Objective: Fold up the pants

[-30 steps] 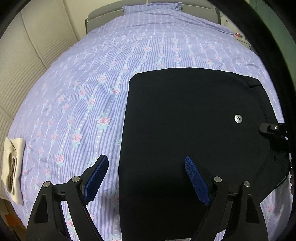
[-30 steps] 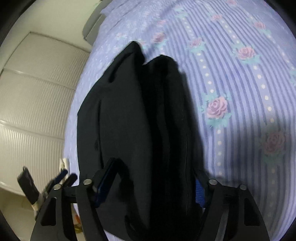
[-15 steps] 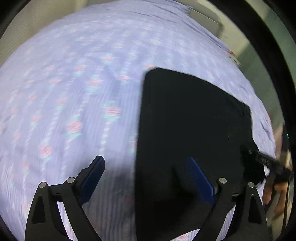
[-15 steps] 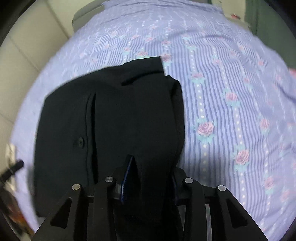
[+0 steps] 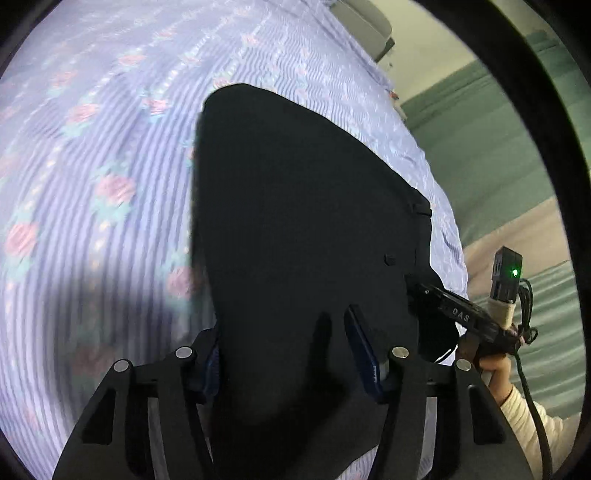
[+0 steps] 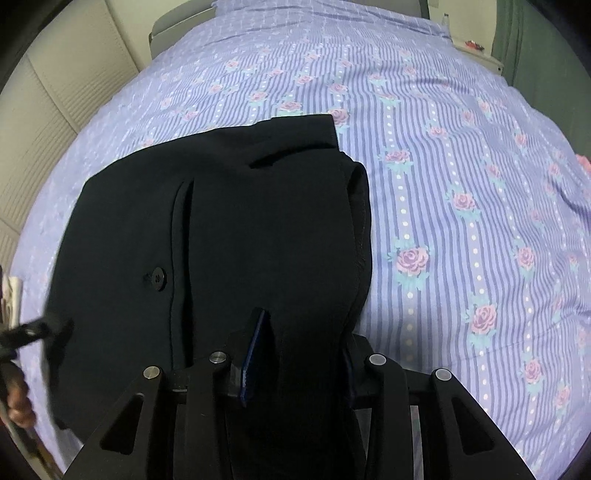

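Note:
The black pants [image 5: 295, 221] lie folded into a compact slab on the purple floral bed sheet [image 5: 92, 184]. My left gripper [image 5: 284, 350] is shut on the near edge of the pants, with cloth bunched between the blue pads. My right gripper [image 6: 299, 350] is shut on the waistband end of the pants [image 6: 240, 221], beside the back pocket button [image 6: 157, 277]. The right gripper's tip also shows in the left wrist view [image 5: 443, 306], biting the same garment from the right.
The bed sheet [image 6: 461, 184] spreads wide to the right of the pants. A grey headboard [image 6: 177, 29] and white wardrobe doors [image 6: 48, 110] stand at the far left. Green curtain and floor [image 5: 498, 166] lie past the bed's right edge.
Both grippers have closed on the pants. The left gripper swung right over the near edge; the right gripper turned from the side to face the waistband.

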Available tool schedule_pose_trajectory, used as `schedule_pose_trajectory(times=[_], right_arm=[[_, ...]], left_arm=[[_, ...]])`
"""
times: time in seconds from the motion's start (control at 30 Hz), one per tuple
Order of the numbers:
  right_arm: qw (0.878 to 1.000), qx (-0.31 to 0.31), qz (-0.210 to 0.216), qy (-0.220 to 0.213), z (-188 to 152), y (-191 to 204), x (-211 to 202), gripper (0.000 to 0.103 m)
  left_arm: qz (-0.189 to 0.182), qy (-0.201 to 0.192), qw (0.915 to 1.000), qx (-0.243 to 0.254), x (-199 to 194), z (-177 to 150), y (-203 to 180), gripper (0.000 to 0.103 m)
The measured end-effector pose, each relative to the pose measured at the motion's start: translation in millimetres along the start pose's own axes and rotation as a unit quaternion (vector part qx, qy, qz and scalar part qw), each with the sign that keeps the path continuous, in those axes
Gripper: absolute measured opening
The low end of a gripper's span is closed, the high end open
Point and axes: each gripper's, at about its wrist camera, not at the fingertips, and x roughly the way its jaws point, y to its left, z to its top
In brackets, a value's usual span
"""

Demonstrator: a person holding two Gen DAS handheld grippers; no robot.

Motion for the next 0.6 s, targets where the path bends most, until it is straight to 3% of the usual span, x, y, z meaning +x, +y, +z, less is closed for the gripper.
schedule_pose_trajectory(times=[0.17,0.27,0.3,0.33,0.43,0.6], right_arm=[[0.999,0.027,0.019,-0.001,2,-8,7,0.036],[0.999,0.031,0.014,-0.004,5,-5,0,0.035],[0.999,0.03,0.011,-0.009,4,-2,-6,0.031],[0.999,0.029,0.009,-0.015,4,0,-14,0.027],[0.999,0.033,0.023,-0.033,0,6,-40,0.02],[0.998,0.017,0.036,-0.052,-22,21,-89,0.018]], left_arm=[[0.012,0.034,0.9982,-0.047,34,18,8,0.058],[0.032,0.024,0.9977,-0.055,20,13,-6,0.03],[0.033,0.012,0.9981,-0.05,10,10,-14,0.02],[0.035,0.005,0.9984,-0.045,4,9,-20,0.016],[0.062,-0.025,0.9978,-0.001,-22,-1,-53,0.015],[0.106,-0.06,0.9902,0.069,-60,-31,-115,0.015]])
